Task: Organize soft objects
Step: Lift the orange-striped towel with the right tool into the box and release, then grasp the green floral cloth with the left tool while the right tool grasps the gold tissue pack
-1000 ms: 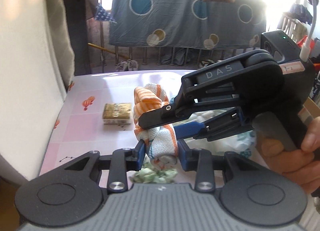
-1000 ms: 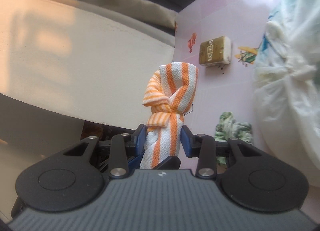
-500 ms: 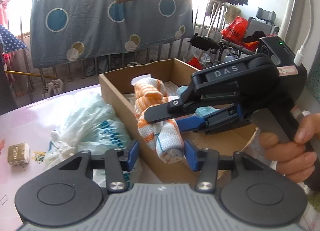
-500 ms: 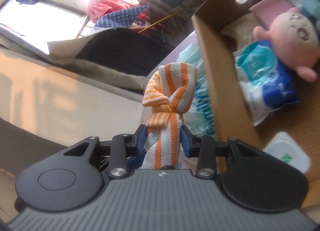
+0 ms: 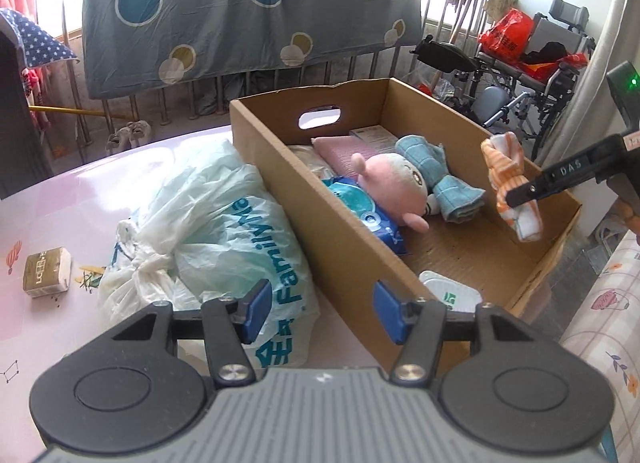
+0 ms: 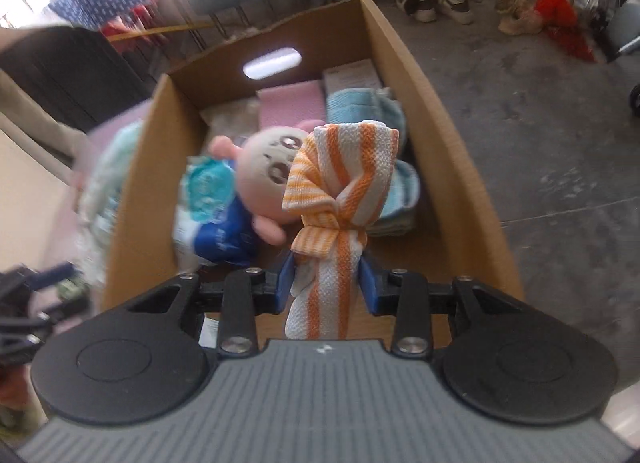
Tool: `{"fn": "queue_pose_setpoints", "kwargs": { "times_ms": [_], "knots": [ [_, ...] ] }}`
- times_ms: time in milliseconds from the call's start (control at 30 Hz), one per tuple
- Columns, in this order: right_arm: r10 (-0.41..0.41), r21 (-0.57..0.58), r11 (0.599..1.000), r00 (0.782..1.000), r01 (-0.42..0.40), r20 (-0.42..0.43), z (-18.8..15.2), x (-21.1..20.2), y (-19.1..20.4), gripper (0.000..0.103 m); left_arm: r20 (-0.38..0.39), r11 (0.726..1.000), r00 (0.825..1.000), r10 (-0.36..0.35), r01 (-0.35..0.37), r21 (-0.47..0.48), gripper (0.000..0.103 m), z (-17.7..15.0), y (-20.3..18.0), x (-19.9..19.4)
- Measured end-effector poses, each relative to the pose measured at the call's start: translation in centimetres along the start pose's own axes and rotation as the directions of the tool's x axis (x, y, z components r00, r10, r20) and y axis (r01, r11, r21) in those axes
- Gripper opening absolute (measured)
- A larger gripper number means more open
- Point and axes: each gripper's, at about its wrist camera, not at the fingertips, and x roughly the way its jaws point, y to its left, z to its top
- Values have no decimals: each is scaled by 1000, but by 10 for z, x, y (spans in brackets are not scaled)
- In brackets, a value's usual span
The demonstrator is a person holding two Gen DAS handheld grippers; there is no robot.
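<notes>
Towel (image 6: 340, 219), knotted and upright, is sitting clamped in your right claw (image 6: 326, 287), hanging directly over the box (image 6: 452, 135) floor's bare near end. Your left claw (image 5: 322, 313) is widening, gripping nothing, outside the box's near left wall.

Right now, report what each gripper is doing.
Left gripper: jaws opening, nothing between them.
Right gripper: shut on the orange-striped cloth.

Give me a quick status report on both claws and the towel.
Left claw opening, empty. Right claw shut on striped towel, over cardboard box. Bare floor near plush toy; nothing blocking.
</notes>
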Motion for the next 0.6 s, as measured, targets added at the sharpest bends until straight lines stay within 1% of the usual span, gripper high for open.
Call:
{"fn": "queue_pose_setpoints", "kwargs": {
  "times_ms": [67,167,233,300,400,467,533,600],
  "knots": [
    [-89,-57,995,995,87,-36,-2,7,2,38,-4,1000,1000,10,-10,-14,58,-1,8,-2],
    [-162,-104,982,986,157,-34,-5,7,4,47,-4,999,1000,27,-28,-30,58,-2,18,-6],
    [-167,-106,981,986,163,-24,-4,2,7,48,-3,999,999,35,-35,-40,58,-4,24,-8],
    [-151,-84,985,988,149,-17,-4,-4,6,49,-2,998,999,45,-45,-48,58,-5,29,-10],
    [-95,-30,995,995,96,9,1,-15,8,49,2,997,998,62,-62,-50,58,-9,35,-15],
    [-13,21,1000,999,12,42,1,-26,10,49,3,996,997,81,-81,-45,58,-13,39,-19],
    [99,71,992,991,-105,88,0,-40,15,50,1,994,994,106,-106,-39,60,-19,44,-24],
    [188,99,975,975,-200,119,0,-47,24,50,-1,990,991,136,-136,-33,61,-27,50,-30]
  ]
}}
